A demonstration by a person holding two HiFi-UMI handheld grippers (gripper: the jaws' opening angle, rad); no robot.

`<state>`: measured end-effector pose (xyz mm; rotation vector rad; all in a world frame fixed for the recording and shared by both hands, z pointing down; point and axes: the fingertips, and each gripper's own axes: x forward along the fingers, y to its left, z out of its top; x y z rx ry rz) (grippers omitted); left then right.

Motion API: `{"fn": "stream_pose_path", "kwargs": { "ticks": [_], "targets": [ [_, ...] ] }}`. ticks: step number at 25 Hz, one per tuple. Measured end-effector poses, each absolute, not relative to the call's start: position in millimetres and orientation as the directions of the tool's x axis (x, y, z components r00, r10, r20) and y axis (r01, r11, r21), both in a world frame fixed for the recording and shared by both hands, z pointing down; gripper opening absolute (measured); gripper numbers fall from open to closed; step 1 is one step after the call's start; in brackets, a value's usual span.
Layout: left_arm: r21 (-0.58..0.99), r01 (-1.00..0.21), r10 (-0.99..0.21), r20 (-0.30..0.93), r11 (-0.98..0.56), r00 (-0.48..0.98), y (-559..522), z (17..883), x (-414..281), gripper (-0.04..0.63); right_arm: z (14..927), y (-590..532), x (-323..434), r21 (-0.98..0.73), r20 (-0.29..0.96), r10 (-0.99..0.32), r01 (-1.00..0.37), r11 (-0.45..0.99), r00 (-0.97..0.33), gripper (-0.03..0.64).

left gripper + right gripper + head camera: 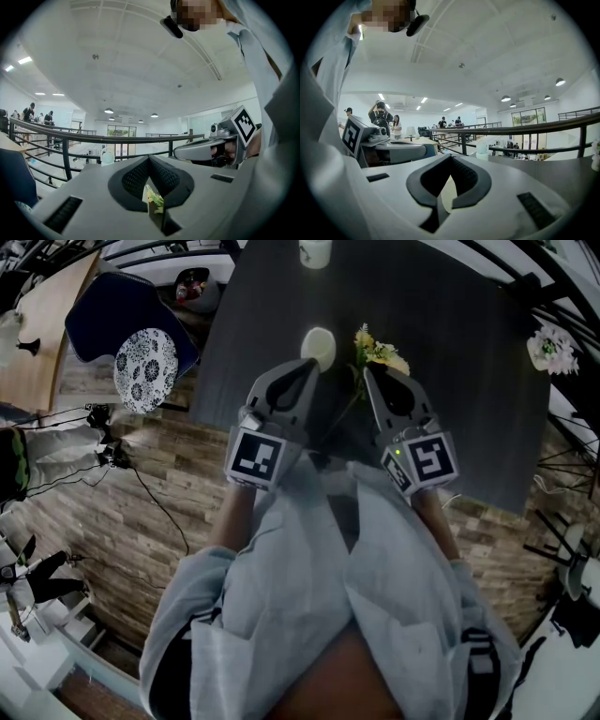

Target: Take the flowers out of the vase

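Observation:
On the dark table [469, 381] a cream vase [319, 345] stands just beyond my left gripper [309, 365]. A bunch of yellow and white flowers [380, 352] sits right of the vase, its stem slanting down between my two grippers; I cannot tell whether the stem is in the vase. My right gripper [368, 373] points at the flowers from just below. Both are shut and hold nothing. In the left gripper view, green leaves [156, 200] show through the gap below the shut left gripper [150, 159]. Under the shut right gripper [451, 157] a cream surface shows.
A second bunch of pale flowers [553, 351] lies at the table's right edge and a cream cup [315, 251] at its far edge. A blue chair with a patterned cushion [145, 367] stands left of the table. A dark railing [93, 137] runs beyond the table.

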<state>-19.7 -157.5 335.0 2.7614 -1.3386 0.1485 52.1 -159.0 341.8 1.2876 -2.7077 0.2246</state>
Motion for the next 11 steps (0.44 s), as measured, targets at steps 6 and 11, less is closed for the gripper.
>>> {"fn": "stream_pose_path", "kwargs": {
  "ticks": [6, 11],
  "targets": [
    [0.021, -0.788, -0.781, 0.114, -0.616, 0.614, -158.3, 333.8, -23.5, 0.002, 340.9, -160.3, 49.9, -0.069, 0.188, -0.758, -0.779, 0.624, -0.624, -0.005],
    [0.018, -0.788, -0.782, 0.116, -0.615, 0.612, -159.0, 334.6, -21.6, 0.002, 342.2, -160.2, 51.2, -0.069, 0.188, -0.757, -0.778, 0.625, -0.625, -0.005]
  ]
}}
